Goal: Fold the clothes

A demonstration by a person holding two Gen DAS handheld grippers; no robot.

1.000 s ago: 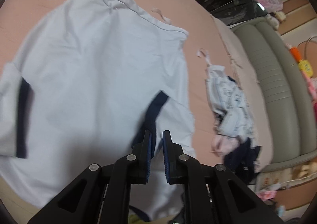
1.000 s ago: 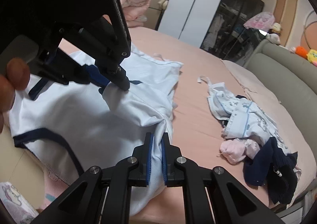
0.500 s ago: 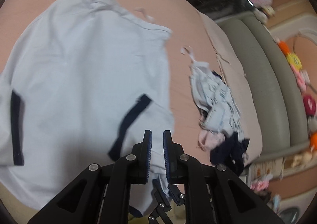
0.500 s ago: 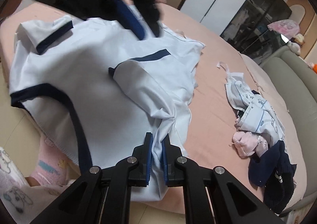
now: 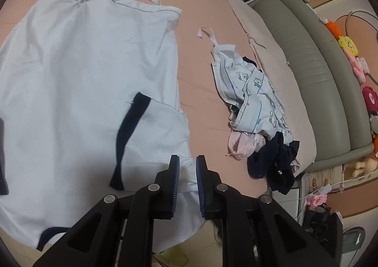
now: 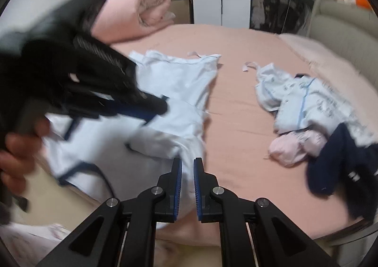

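Pale blue shirt spread on the pink bed, near its front edge.
Left gripper and right gripper hover just over the shirt's near-right hem, jaws nearly closed, gripping nothing.

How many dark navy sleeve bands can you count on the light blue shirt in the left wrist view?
2. One sleeve band runs across the folded-in sleeve near the shirt's middle; the other sleeve band sits at the picture's left edge, partly cut off. More trim may be hidden.

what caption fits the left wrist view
Left gripper above a pale blue shirt on a pink bed.
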